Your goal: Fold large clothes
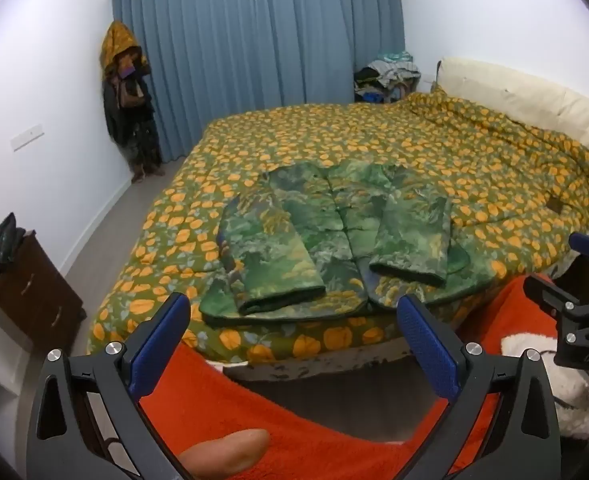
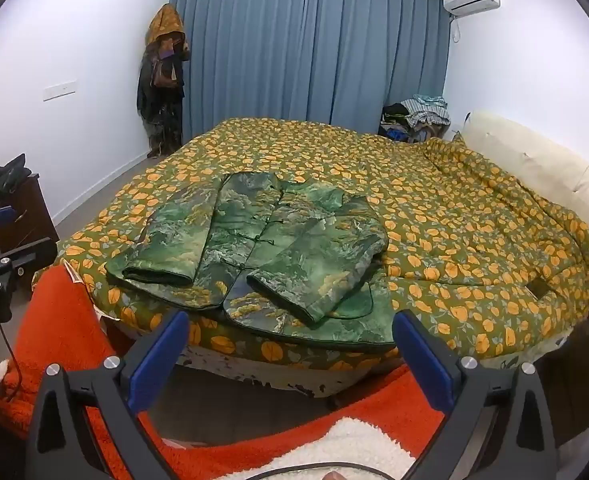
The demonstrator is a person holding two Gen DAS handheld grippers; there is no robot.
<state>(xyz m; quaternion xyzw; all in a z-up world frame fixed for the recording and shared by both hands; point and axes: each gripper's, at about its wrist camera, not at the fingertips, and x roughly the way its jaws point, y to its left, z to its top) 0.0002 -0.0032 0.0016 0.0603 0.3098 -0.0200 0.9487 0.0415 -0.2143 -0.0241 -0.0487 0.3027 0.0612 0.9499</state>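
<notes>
A green patterned padded jacket point(image 1: 326, 236) lies flat on the bed near its front edge, front up, both sleeves folded inward over the body. It also shows in the right wrist view point(image 2: 262, 252). My left gripper point(image 1: 294, 320) is open and empty, held back from the bed just short of the jacket's hem. My right gripper point(image 2: 290, 336) is open and empty, also short of the hem; it shows at the right edge of the left wrist view point(image 1: 574, 280).
The bed point(image 1: 434, 152) has an orange-leaf green quilt and a cream headboard point(image 1: 526, 100) at right. A dark dresser point(image 1: 26, 292) stands left. Clothes hang in the corner point(image 1: 128, 96) by blue curtains. A clothes pile point(image 1: 390, 80) sits far right. Orange fleece point(image 1: 222, 400) is below the grippers.
</notes>
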